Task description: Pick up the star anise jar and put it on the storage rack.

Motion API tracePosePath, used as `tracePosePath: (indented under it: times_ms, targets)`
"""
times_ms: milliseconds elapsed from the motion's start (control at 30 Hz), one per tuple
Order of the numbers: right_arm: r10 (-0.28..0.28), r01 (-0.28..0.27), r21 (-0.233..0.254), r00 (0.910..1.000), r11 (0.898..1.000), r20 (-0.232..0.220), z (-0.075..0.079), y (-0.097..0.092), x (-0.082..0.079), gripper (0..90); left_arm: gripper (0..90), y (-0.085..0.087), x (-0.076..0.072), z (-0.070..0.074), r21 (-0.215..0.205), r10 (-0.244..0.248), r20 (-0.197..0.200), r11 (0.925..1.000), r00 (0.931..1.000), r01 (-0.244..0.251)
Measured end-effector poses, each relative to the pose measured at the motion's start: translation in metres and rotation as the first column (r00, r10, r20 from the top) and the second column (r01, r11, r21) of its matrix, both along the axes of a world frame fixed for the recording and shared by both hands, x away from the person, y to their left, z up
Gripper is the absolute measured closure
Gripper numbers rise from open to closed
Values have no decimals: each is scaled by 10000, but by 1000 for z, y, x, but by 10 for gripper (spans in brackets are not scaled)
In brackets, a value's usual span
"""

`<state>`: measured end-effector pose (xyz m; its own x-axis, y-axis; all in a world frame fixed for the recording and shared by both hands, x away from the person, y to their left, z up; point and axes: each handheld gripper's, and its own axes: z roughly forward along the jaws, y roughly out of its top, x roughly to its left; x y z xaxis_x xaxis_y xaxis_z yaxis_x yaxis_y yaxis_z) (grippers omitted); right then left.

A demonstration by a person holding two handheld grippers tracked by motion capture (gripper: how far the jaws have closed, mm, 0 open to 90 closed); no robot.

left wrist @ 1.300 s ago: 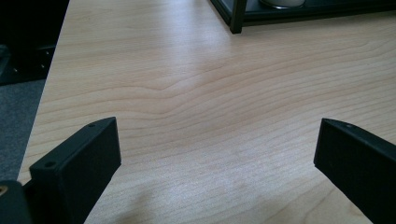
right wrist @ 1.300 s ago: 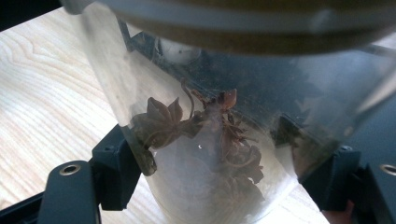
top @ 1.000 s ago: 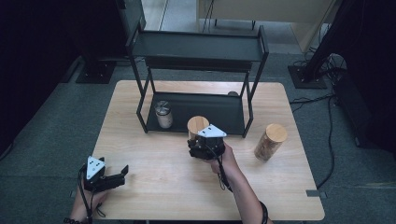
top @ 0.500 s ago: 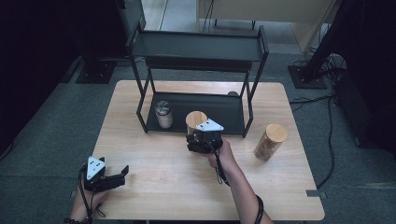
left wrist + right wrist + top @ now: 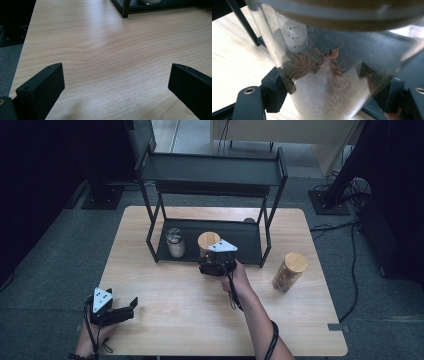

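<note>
A clear glass jar (image 5: 329, 75) with a wooden lid (image 5: 208, 240) has star anise inside. My right gripper (image 5: 332, 97) is shut on its lower body, one black finger (image 5: 273, 91) on each side. In the high view the right gripper (image 5: 209, 259) holds the jar at the front edge of the black rack's lower shelf (image 5: 250, 237). My left gripper (image 5: 131, 310) rests low at the table's near left corner. Its jaws stand open over bare wood, with nothing between them in the left gripper view (image 5: 115, 82).
A black two-level rack (image 5: 210, 170) stands at the back of the wooden table (image 5: 175, 300). A small jar with a metal lid (image 5: 175, 242) stands on its lower shelf at the left. Another wooden-lidded jar (image 5: 288, 272) stands on the table at the right.
My right gripper has carried the jar a little farther from the person and leftward, up to the lower shelf's front edge. The left gripper has stayed still.
</note>
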<state>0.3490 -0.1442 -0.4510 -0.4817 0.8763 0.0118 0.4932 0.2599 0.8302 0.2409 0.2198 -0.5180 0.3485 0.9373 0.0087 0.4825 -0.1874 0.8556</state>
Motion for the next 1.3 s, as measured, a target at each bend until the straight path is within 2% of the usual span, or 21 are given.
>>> tracePosePath:
  times_ms: [667,1300]
  targets:
    - [-326,325,-73,9994,9994,-124,4,3,32,252,9,0,0,0,-29,-28,-5,10000,10000,28]
    - [-531,527,-156,9983,9985,-229,1,18,61,252,9,1,0,0,-138,-11,-19,9999,10000,11]
